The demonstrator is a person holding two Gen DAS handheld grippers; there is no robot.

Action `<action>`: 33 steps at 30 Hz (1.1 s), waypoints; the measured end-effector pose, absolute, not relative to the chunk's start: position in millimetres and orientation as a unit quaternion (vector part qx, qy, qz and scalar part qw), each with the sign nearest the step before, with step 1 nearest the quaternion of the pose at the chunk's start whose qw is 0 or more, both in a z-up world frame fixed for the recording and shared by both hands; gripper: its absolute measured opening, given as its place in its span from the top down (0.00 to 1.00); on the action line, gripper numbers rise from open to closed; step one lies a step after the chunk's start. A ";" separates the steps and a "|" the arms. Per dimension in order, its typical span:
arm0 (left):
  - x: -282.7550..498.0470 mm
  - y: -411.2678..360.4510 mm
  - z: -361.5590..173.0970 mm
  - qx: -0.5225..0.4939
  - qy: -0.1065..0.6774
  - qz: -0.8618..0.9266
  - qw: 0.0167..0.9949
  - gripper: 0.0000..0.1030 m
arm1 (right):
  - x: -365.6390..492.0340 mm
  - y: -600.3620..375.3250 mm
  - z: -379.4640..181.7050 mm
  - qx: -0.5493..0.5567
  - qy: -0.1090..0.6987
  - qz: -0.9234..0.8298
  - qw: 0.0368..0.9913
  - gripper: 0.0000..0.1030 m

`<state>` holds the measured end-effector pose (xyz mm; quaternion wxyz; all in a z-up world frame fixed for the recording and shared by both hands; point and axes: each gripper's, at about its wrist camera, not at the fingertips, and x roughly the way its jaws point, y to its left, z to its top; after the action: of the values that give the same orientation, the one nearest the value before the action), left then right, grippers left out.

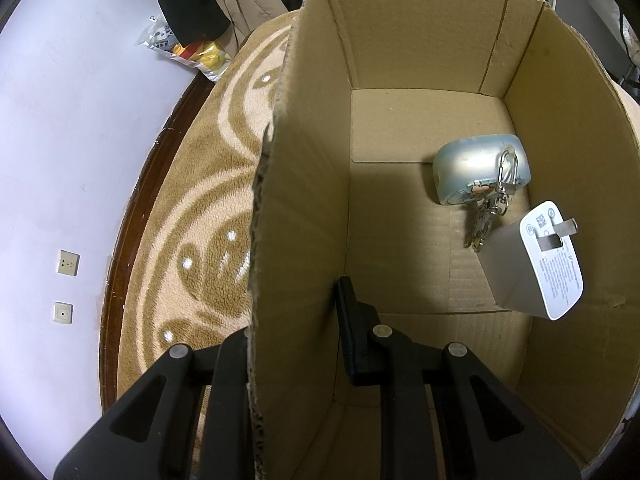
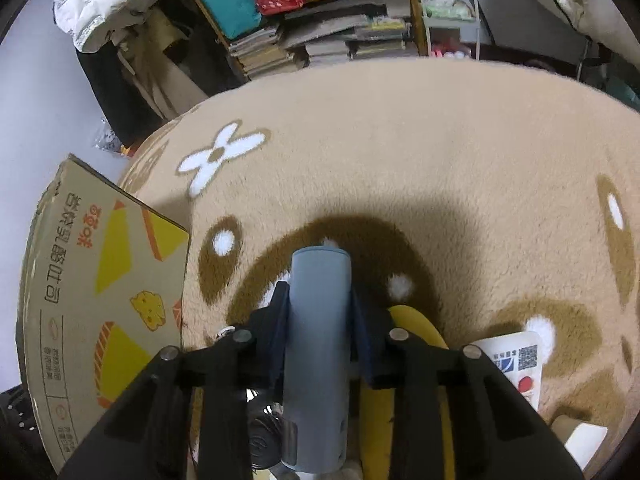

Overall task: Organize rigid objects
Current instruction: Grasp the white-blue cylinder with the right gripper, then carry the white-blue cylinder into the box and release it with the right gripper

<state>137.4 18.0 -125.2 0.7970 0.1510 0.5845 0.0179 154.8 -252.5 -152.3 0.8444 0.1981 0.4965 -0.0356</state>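
Left hand-held gripper (image 1: pixel 298 304) straddles the cardboard box's (image 1: pixel 304 200) wall, one finger outside, one inside. In the box, an earbud case (image 1: pixel 476 168) lies at one o'clock, its keyring (image 1: pixel 486 216) trailing toward the charger plug (image 1: pixel 532 264) at three o'clock. Rug (image 1: pixel 192 200) lies under the box, wall sockets (image 1: pixel 68 263) at nine o'clock. Right hand-held gripper (image 2: pixel 320 292) clamps a tube (image 2: pixel 318 340) above the rug, the box at nine o'clock, a bookshelf (image 2: pixel 340 36) at twelve.

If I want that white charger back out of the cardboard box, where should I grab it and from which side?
Probably grip the white charger across its two flat side faces, coming straight down through the open top of the cardboard box. It stands tilted against the box wall with the label face and metal prong turned up, so avoid the prong. The keyring on the pale blue case lies close beside it.
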 end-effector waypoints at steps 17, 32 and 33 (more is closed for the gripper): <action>133.4 19.6 -123.8 0.144 0.582 0.014 0.800 0.83 | 125.0 -235.1 -48.6 0.194 0.346 -0.025 0.918 0.72; 134.6 19.5 -124.3 0.144 0.583 0.014 0.799 0.83 | 103.1 -188.2 36.0 0.169 0.229 0.064 0.957 0.72; 134.9 19.9 -124.2 0.144 0.583 0.015 0.799 0.83 | 100.9 -186.2 38.2 0.169 0.225 0.070 0.957 0.72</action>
<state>134.9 19.9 -124.2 0.7995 0.1435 0.5831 0.0145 100.9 -186.2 38.2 0.9569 0.1693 0.2254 0.0704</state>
